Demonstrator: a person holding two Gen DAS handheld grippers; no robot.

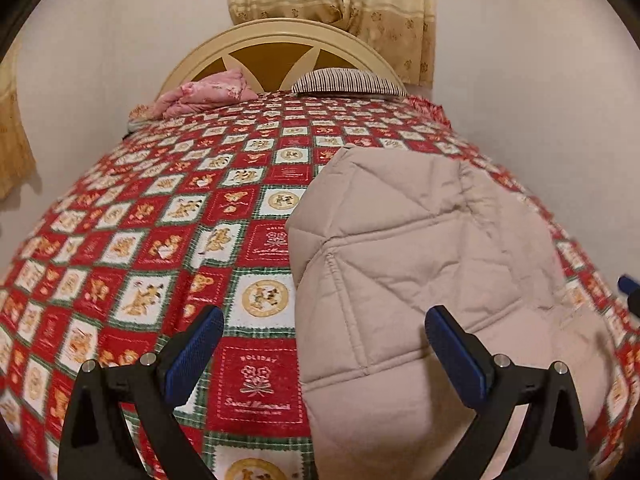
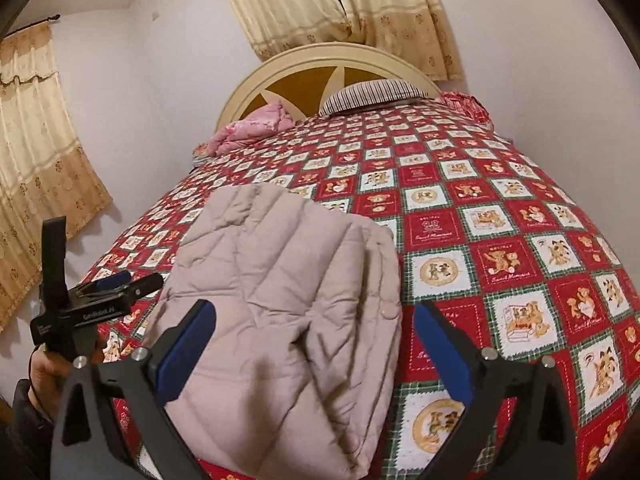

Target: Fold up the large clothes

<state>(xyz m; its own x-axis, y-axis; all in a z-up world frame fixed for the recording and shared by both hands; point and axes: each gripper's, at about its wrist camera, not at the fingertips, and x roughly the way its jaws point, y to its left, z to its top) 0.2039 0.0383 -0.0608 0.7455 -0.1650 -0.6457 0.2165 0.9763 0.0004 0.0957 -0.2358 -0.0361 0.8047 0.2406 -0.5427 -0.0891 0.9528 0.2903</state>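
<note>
Folded quilted jacket [image 2: 280, 320], pale pink-beige, lying flat on the bed [image 1: 120, 240] over a red checked bedspread. Left hand-held gripper [image 1: 324, 344] and right hand-held gripper [image 2: 316, 340] both stand with jaws spread wide above the jacket, holding nothing. Striped pillow [image 1: 344, 80] rests against the headboard [image 1: 276, 36].

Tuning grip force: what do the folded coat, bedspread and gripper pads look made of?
Folded coat: padded quilted fabric, matte beige-pink; stitched diamond panels puff up, probably a synthetic shell. Bedspread: woven or printed cotton-like cloth, matte, flat patchwork print. Pads on the fingers: blue, ribbed, likely rubber or plastic.
</note>
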